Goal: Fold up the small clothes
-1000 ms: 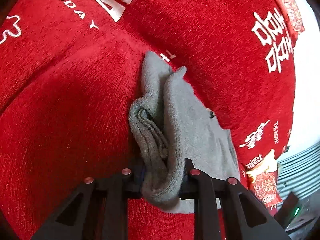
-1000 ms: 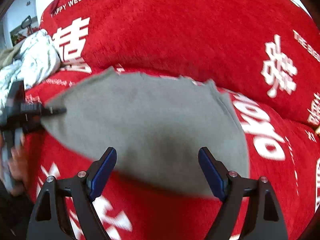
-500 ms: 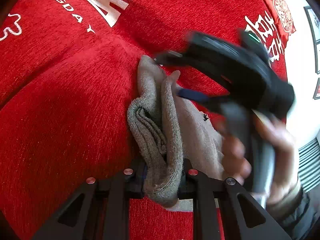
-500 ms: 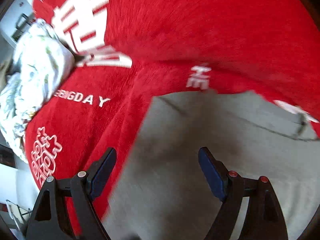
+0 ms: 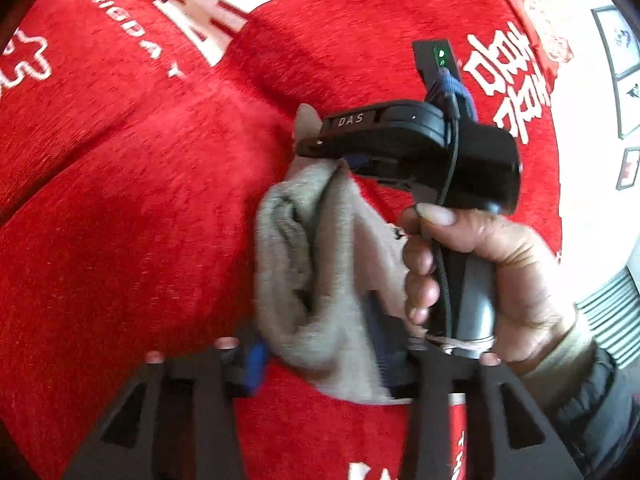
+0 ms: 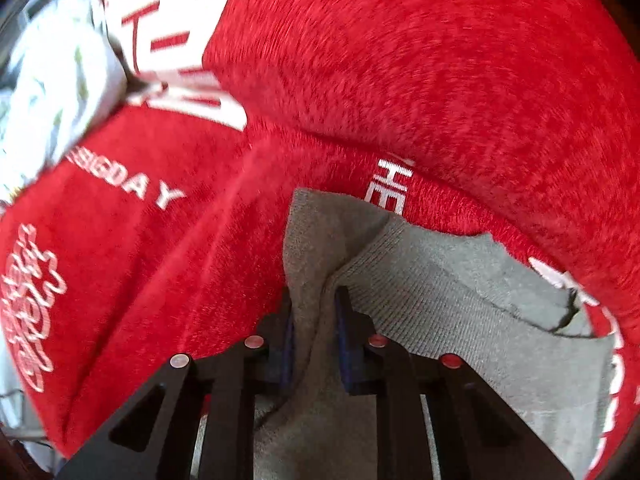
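Garment: a small grey knit garment (image 5: pixel 320 264) is lying bunched on a red cover, in the lower centre of the left wrist view; in the right wrist view it (image 6: pixel 440 304) is filling the lower right.
Long axis: in the left wrist view the bunched cloth is running from the bottom centre up toward the middle of the frame, its narrow end pointing up and slightly right; in the right wrist view it is spreading from the bottom centre out toward the right edge.
Left gripper (image 5: pixel 320 360): its jaws are opening; the grey folds are sitting between the blue pads, which are standing a little clear of the cloth on the left side.
Right gripper (image 6: pixel 316 328): its jaws are closing, narrow, pinching a raised ridge of the grey cloth; in the left wrist view it (image 5: pixel 344 160) is reaching down onto the garment's upper end.
Hand (image 5: pixel 480 264): a person's hand is gripping the right gripper's handle, right of centre; a dark sleeve (image 5: pixel 592 408) is showing at the lower right.
Surface: a red plush cover (image 5: pixel 120 240) with white lettering and characters is lying under everything.
Room: pale patterned bedding (image 6: pixel 52 80) is bunching at the upper left of the right wrist view; a white wall (image 5: pixel 592 92) is showing at the upper right of the left wrist view.
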Demonstrator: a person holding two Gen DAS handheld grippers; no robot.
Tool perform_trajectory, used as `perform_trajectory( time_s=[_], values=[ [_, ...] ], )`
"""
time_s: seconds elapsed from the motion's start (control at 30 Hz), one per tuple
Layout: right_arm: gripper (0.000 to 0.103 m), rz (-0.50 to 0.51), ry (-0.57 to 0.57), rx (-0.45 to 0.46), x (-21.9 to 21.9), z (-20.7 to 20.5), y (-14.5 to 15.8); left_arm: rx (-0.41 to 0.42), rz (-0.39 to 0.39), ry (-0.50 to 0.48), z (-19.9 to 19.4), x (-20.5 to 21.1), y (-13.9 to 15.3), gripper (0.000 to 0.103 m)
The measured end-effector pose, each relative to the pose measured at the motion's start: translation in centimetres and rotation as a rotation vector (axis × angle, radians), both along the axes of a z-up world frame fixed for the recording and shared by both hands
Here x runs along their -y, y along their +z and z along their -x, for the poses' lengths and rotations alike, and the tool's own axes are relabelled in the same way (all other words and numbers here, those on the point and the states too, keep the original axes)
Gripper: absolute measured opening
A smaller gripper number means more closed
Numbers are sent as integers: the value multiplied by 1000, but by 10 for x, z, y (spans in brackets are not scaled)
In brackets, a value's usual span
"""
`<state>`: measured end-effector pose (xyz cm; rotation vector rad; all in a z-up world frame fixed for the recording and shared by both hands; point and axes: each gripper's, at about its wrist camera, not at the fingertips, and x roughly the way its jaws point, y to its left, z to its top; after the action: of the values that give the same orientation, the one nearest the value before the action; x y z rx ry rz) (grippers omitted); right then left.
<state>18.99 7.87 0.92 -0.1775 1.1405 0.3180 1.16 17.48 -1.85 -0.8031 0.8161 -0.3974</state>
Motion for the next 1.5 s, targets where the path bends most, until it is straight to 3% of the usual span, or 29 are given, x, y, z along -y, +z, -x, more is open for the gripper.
perform_trajectory(
  time_s=[0.03,0.1,0.13,0.17,0.2,0.3,0.53,0.67,1.07,1.5],
  values=[
    [19,-31,-7,3,6,2,2,8,-11,0,0,3,3,60],
    [19,-68,-19,2,13,-2,6,14,-49,6,-3,10,6,60],
    [19,-85,-25,0,17,-1,8,12,-49,-1,-6,11,5,47],
    [19,-93,-25,-2,18,0,10,-8,-38,-13,-11,11,1,23],
    [19,-95,-23,-2,21,-4,13,-38,-26,-22,-16,11,-3,16],
    [19,-107,-22,-2,24,-3,17,-69,1,-22,-21,6,-7,16],
    [19,-143,-32,9,37,2,33,-46,-179,-20,-14,24,18,16],
    [19,-165,-36,29,47,7,49,-35,-239,-21,-10,31,33,16],
    [19,-244,-69,90,97,25,88,11,-373,-47,-5,70,71,14],
    [19,-277,-99,102,154,32,94,13,-475,-106,-7,123,86,14]
  ],
)
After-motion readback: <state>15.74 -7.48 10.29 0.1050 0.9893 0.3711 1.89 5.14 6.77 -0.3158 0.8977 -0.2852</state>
